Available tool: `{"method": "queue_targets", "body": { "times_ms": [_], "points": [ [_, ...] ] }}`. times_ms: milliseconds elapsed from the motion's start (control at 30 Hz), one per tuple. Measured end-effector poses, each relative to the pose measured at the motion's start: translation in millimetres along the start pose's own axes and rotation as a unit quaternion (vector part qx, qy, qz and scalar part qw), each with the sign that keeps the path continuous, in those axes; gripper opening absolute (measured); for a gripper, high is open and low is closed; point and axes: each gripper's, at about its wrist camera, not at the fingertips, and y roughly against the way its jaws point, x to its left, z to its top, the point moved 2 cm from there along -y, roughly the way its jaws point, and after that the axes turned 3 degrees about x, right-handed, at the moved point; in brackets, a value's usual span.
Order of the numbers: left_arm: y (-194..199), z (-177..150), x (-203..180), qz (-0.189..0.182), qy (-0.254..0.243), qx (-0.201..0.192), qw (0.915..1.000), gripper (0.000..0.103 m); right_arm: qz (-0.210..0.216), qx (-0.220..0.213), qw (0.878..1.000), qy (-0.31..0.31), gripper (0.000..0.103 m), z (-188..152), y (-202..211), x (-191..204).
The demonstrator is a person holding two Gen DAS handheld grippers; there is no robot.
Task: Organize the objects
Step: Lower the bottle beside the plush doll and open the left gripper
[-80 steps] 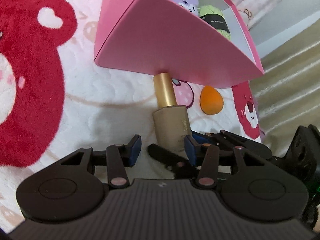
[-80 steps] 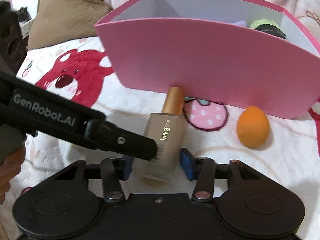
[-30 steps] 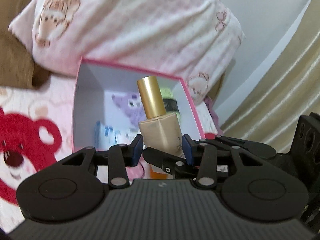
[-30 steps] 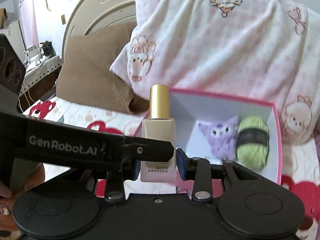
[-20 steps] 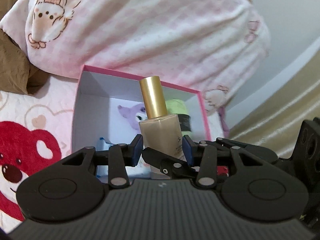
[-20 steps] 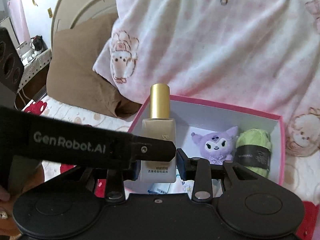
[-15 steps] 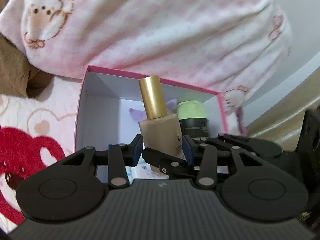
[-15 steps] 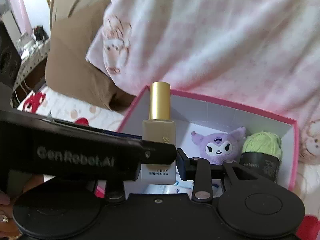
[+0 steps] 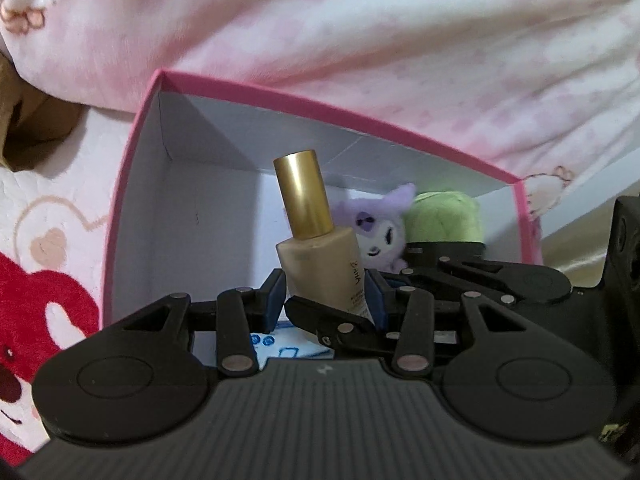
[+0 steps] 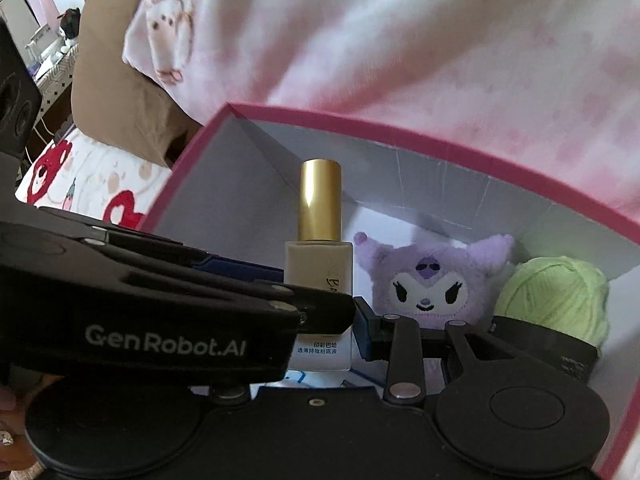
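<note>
Pink cardboard walls frame an open box [image 9: 132, 184] on a bed, holding one purple plush toy [image 10: 434, 280], one ball of green yarn [image 10: 556, 294] and a blue-printed packet [image 9: 280, 346] on its white floor. One gold-capped foundation bottle [image 9: 320, 248] hangs upright-tilted over the box, clenched by both the left claw [image 9: 326, 298] and the right claw [image 10: 320, 322], two in all. A bear-print bedspread [image 9: 48, 240] lies beneath; one pink-checked pillow [image 9: 360, 32] and one brown cushion [image 10: 116, 80] sit behind.
</note>
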Motion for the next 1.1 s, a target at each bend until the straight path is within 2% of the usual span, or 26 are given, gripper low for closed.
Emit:
{"method": "queue_targets", "body": {
  "times_ms": [433,533,567,700,767,900,1033,1100],
  "points": [
    [-35,8,15,-0.002,0.020,0.032,0.9993,0.040,0.001,0.037,0.999,-0.001,0.040,1,-30,-12],
    [-41,7,21,-0.011,0.036,0.041,0.9985,0.040,-0.017,0.048,0.999,0.005,0.042,1,-37,-9],
    [-41,7,21,-0.010,0.038,0.038,0.9985,0.043,-0.021,0.048,0.999,0.003,0.044,1,-36,-8],
    [-27,5,17,-0.027,0.042,0.032,0.9982,0.054,-0.024,0.024,0.999,0.015,0.046,-2,-11,-1],
    [-16,1,14,-0.038,0.040,0.031,0.9980,0.064,-0.015,0.006,1.000,0.008,0.046,-6,10,0],
    [13,-10,-1,-0.067,0.028,0.038,0.9966,0.066,-0.016,-0.041,0.999,0.020,0.048,-28,53,15],
    [54,-25,-18,-0.038,-0.014,0.018,0.9990,0.066,-0.023,-0.082,0.996,0.024,0.050,-50,91,31],
    [74,-34,-22,-0.040,-0.021,0.012,0.9989,0.066,-0.030,-0.098,0.994,0.031,0.052,-62,109,39]
  ]
}}
